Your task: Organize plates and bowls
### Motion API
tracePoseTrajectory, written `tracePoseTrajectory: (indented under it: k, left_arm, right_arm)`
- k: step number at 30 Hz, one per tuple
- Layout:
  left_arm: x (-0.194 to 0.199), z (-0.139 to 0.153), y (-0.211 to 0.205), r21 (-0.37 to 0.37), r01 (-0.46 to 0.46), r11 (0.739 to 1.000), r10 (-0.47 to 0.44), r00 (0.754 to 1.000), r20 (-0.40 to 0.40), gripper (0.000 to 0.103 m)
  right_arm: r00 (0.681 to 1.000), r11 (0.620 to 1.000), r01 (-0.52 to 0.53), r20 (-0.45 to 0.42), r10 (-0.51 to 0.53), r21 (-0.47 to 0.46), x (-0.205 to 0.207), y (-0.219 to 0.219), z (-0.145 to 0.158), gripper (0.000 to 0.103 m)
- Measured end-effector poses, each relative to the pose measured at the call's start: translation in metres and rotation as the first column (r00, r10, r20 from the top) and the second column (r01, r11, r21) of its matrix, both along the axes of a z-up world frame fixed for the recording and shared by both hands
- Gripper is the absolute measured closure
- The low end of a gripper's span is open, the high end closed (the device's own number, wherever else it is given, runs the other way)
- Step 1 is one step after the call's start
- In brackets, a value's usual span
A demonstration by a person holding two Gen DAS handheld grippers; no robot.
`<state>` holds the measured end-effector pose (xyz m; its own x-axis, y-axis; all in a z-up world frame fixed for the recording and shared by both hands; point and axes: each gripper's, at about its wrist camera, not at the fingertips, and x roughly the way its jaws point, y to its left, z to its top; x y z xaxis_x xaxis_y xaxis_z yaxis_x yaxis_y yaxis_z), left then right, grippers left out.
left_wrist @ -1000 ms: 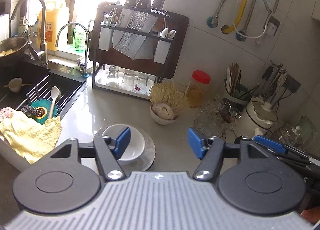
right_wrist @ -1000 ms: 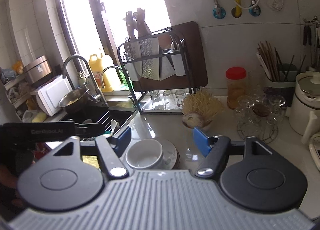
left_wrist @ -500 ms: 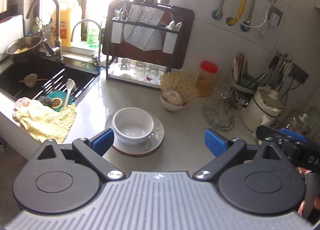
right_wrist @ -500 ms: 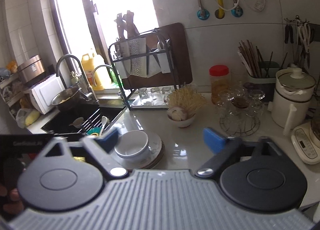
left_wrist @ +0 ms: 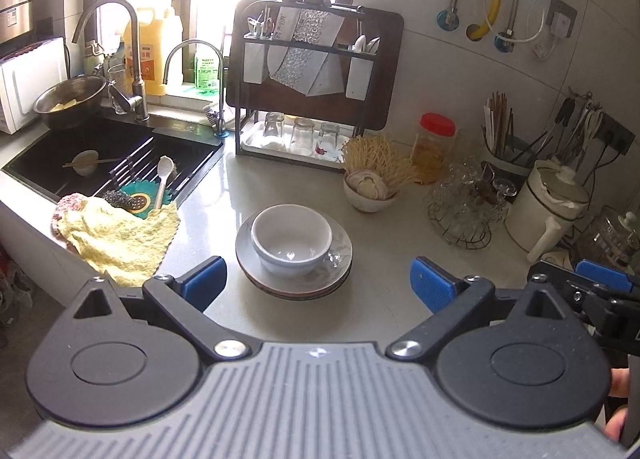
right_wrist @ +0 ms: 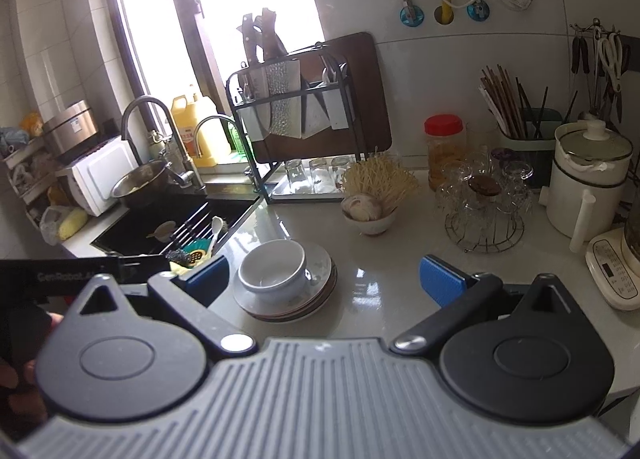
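A white bowl (left_wrist: 291, 239) sits on a stack of grey plates (left_wrist: 340, 259) on the counter; the bowl (right_wrist: 274, 267) and plates (right_wrist: 320, 279) also show in the right wrist view. My left gripper (left_wrist: 318, 283) is open and empty, held back from the stack on its near side. My right gripper (right_wrist: 324, 279) is open and empty, also back from the stack, with its jaws wide apart. The right gripper's blue tip (left_wrist: 604, 275) shows at the right edge of the left wrist view.
A black sink (left_wrist: 112, 155) with a small bowl, spoon and scrubber lies left. A yellow cloth (left_wrist: 120, 235) hangs over the counter edge. A knife rack (left_wrist: 304, 71), noodle bowl (left_wrist: 370, 191), glass stand (left_wrist: 464, 211) and white kettle (left_wrist: 548, 207) stand behind.
Both grippers have drawn back and up from the stack and opened wider. The bowl and plates now show in full between the jaws.
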<state>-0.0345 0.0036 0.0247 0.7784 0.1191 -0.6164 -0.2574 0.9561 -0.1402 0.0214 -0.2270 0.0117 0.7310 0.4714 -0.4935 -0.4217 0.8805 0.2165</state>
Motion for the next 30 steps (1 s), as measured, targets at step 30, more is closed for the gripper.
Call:
tracePoseTrajectory:
  k: [30]
  left_arm:
    - [-0.034, -0.005, -0.003, 0.022, -0.025, 0.999, 0.025, 0.999, -0.025, 0.001]
  right_arm:
    - [0.999, 0.999, -0.025, -0.039, 0.024, -0.026, -0.018, 0.007, -0.007, 0.0]
